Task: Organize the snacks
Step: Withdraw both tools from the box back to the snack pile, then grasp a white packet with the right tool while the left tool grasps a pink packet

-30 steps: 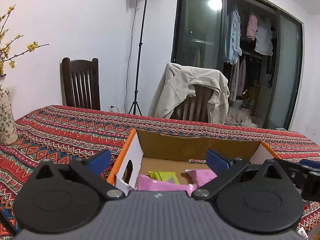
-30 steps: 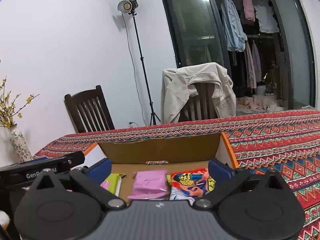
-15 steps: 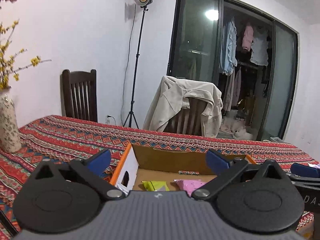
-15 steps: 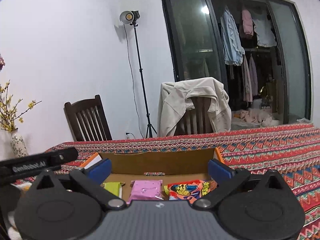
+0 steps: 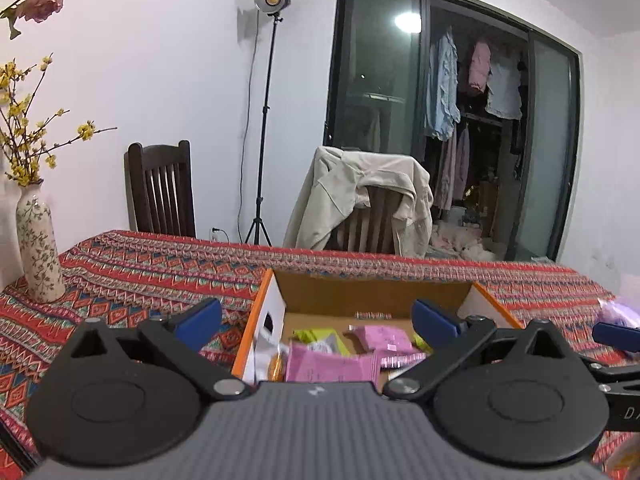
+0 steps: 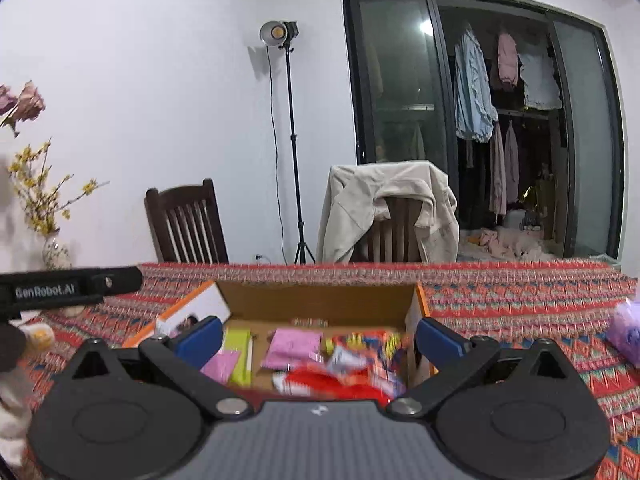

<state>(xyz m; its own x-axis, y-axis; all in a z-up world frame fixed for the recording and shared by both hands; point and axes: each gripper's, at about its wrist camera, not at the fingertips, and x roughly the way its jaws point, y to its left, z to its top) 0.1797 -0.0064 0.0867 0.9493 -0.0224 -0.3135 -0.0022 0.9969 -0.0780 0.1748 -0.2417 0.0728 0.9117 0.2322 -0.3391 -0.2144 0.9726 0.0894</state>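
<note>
I hold both grippers low over the near edge of the table [image 5: 132, 276], facing the box [image 5: 376, 292], which sits near the middle of the patterned cloth with its open top toward me. The left gripper [image 5: 316, 316] has its jaws wide with nothing between them; the right gripper [image 6: 318, 334] is spread just as wide and also empty. I judge they are open because neither has a snack to carry right now.

The snacks are in the box: pink packets [image 5: 332, 366] lie along its near side in the left view, with a green packet [image 5: 320, 338] behind them. In the right view another pink packet [image 6: 294, 346] lies mid-box, a green one [image 6: 238, 354] toward the left wall, and a red-and-yellow bag [image 6: 356, 360] against the right wall, blurred. They lie flat and loosely overlapped, so the box looks like the collecting place.

A purple item [image 6: 628, 332] rests on the cloth toward the right edge, well apart from the box; I cannot tell what it is, but it may be next to fetch. A vase [image 5: 38, 252] stands at the far left corner, out of the way.
</note>
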